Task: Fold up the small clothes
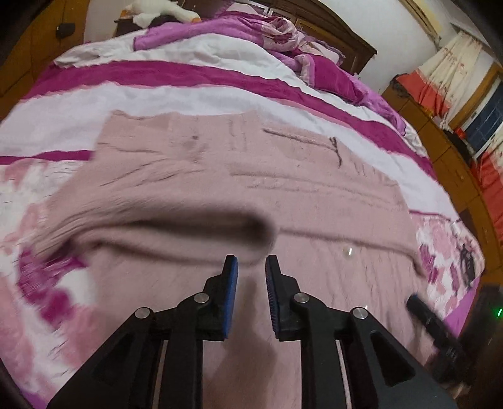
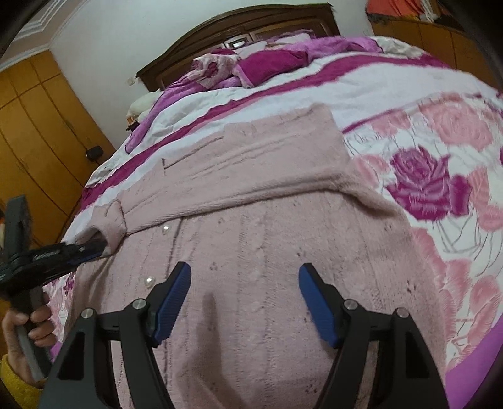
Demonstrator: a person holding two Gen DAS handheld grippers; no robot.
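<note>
A pale pink knitted cardigan (image 1: 220,188) with pearl buttons lies spread on the bed; it also shows in the right wrist view (image 2: 267,226). My left gripper (image 1: 251,267) is shut on the cuff of one sleeve (image 1: 157,226), which is laid across the body. In the right wrist view the left gripper (image 2: 91,248) sits at the sleeve cuff (image 2: 110,220) on the left. My right gripper (image 2: 245,277) is open and empty, hovering over the cardigan's front. Its tip shows in the left wrist view (image 1: 418,303) at the right.
The bed has a pink, white and magenta rose-pattern cover (image 2: 424,176). Crumpled purple blankets (image 1: 283,34) and a stuffed toy (image 1: 160,11) lie by the wooden headboard (image 2: 239,22). Orange wardrobes (image 2: 37,126) stand at the left, curtains (image 1: 446,69) at the right.
</note>
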